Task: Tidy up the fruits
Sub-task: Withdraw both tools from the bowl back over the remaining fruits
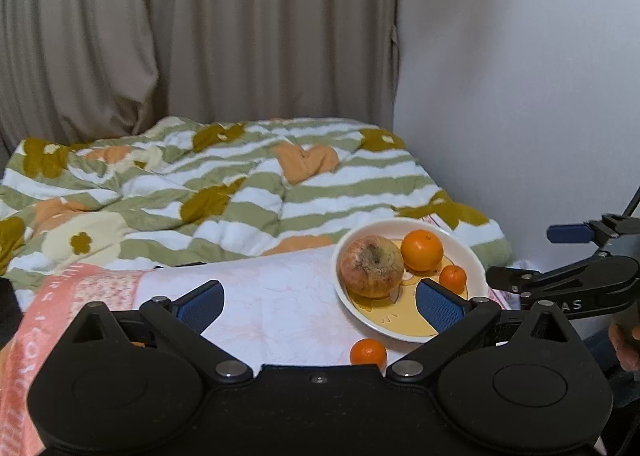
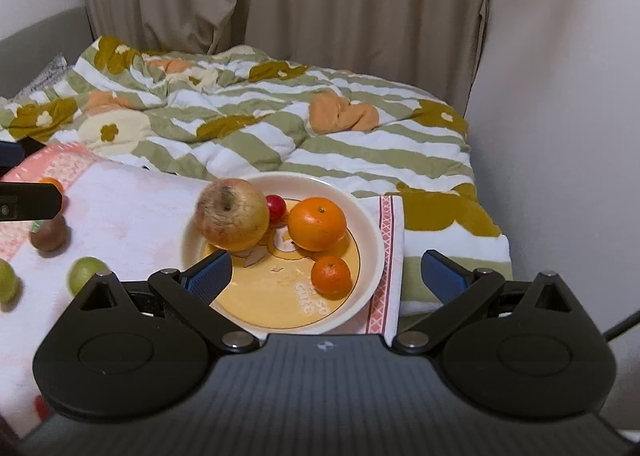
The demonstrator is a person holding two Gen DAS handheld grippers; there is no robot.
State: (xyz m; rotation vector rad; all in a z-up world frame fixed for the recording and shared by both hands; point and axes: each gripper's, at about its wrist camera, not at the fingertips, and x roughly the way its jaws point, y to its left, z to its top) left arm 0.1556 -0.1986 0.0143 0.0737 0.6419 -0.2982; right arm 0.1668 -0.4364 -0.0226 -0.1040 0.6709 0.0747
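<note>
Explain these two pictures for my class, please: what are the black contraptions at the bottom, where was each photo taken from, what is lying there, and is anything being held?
Each black contraption is a hand-held two-finger gripper with a camera looking along its blue-padded fingers. One picture comes from the left gripper, the other from the right gripper. Both stand open and hold nothing. On a pink-and-white towel over a bed sits a plate with an apple, an orange, a mandarin and a small red fruit. Loose on the towel: another mandarin, a kiwi and green fruits.
</note>
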